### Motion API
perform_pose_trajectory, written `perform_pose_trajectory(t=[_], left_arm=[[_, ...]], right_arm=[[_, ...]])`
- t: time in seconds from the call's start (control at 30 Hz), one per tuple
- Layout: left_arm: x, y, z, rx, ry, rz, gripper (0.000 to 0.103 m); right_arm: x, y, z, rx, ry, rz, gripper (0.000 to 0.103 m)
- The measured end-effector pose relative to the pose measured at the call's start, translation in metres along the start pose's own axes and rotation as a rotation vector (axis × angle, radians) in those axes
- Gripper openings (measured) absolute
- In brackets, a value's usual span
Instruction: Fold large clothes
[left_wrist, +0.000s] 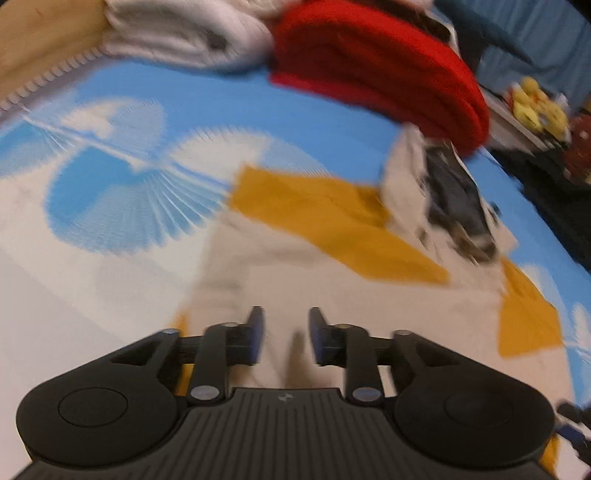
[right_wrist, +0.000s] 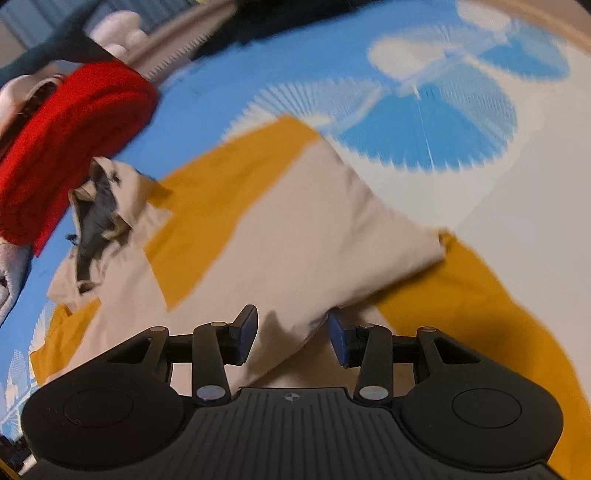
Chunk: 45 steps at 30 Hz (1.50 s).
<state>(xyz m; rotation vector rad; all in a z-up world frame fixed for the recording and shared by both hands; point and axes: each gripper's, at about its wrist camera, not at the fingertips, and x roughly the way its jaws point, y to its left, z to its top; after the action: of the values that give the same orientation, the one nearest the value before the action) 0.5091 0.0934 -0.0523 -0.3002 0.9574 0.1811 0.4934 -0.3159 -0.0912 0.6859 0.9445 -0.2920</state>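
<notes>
Blue-white fan-print bedsheet (left_wrist: 122, 192) | flat beige-mustard garment (right_wrist: 280, 229) | folded red knit (left_wrist: 388, 70)

Blue-and-white fan-print bedsheet (left_wrist: 221, 96) — yellow plush toys (left_wrist: 535, 103) off its edge.

Your beige-and-mustard garment (right_wrist: 295, 236) lies partly folded on the bed, spread ahead of both pairs of fingers, its dark-lined collar at the far end.
</notes>
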Motion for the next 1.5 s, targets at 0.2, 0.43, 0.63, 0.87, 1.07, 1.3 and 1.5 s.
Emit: perform_pose_trajectory(t=[0.2, 0.43, 0.63, 0.87, 1.07, 1.3, 1.5], left_arm=[[0.037, 0.017, -0.017, -0.131, 0.198, 0.019, 0.052], [0.018, 0.005, -0.01, -0.096, 0.106, 0.042, 0.055], [0.015, -0.003, -0.004, -0.074, 0.051, 0.076, 0.055], [0.002, -0.016, 0.0, -0.011, -0.018, 0.071, 0.055], [-0.023, -0.035, 0.003, 0.072, -0.139, 0.048, 0.055], [-0.06, -0.058, -0.007, 0.211, -0.331, -0.01, 0.069], [-0.081, -0.073, -0.022, 0.317, -0.453, -0.036, 0.079]], right_arm=[[0.0, -0.001, 0.001, -0.02, -0.006, -0.009, 0.044], [-0.017, -0.002, 0.003, -0.023, -0.073, -0.018, 0.044], [-0.024, -0.003, 0.004, -0.002, -0.134, 0.051, 0.045], [0.022, -0.016, -0.002, 0.076, 0.114, 0.081, 0.05], [0.006, -0.007, 0.0, 0.045, 0.071, 0.08, 0.05], [-0.042, 0.005, 0.013, -0.144, -0.116, 0.052, 0.05], [-0.077, -0.001, 0.019, -0.282, -0.263, 0.02, 0.05]])
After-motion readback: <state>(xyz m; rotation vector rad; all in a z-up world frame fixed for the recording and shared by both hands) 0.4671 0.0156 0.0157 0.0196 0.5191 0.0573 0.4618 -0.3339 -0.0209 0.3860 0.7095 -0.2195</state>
